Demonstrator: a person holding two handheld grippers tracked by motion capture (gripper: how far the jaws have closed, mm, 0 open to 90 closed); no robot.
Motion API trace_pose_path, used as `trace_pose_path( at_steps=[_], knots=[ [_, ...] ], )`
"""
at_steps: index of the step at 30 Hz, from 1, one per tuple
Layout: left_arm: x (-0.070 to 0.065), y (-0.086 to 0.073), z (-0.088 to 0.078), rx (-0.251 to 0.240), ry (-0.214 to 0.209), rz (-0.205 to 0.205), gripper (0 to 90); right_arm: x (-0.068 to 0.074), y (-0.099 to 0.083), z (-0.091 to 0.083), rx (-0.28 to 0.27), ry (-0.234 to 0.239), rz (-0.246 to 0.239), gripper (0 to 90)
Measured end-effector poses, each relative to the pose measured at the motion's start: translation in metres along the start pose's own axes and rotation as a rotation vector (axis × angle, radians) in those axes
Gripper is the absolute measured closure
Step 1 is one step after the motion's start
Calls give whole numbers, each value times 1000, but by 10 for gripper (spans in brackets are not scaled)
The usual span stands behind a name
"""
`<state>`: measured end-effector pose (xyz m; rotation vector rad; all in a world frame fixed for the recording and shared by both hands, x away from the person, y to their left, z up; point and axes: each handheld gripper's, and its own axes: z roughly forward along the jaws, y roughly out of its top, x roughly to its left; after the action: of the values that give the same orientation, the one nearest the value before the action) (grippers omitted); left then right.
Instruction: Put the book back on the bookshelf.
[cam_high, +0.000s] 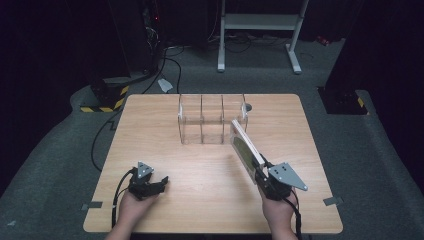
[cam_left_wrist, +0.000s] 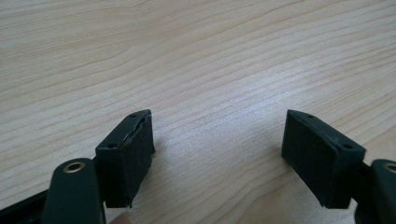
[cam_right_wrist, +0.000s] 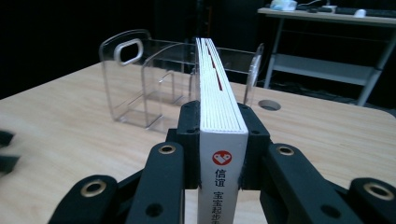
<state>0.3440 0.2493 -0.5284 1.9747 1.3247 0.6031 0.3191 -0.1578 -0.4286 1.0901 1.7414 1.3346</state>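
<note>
A white book (cam_high: 245, 146) with a green cover is lifted off the wooden table (cam_high: 200, 200) at the right, tilted, its far end toward the clear acrylic rack (cam_high: 212, 120). My right gripper (cam_high: 261, 172) is shut on its near end. In the right gripper view the jaws clamp both covers of the book (cam_right_wrist: 217, 84), whose spine bears a red logo, and the gripper (cam_right_wrist: 222, 140) points at the rack (cam_right_wrist: 140, 84) with its empty slots. My left gripper (cam_high: 161, 183) rests low at the table's front left. Its jaws (cam_left_wrist: 224, 149) stand open over bare wood.
A round cable hole (cam_high: 248, 106) lies in the table just right of the rack. A white metal stand (cam_high: 260, 30) and cables are on the grey floor behind. A black-and-yellow striped base (cam_high: 107, 97) sits off the table's back left corner.
</note>
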Motion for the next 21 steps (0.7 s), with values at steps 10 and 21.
trace_pose_path(
  at_steps=[10,21],
  knots=[
    [0,0,0,2,0,-2,254,-4,8,51,14,-46,11,754],
    [0,0,0,0,2,-4,254,6,20,93,18,-105,-22,753]
  ],
)
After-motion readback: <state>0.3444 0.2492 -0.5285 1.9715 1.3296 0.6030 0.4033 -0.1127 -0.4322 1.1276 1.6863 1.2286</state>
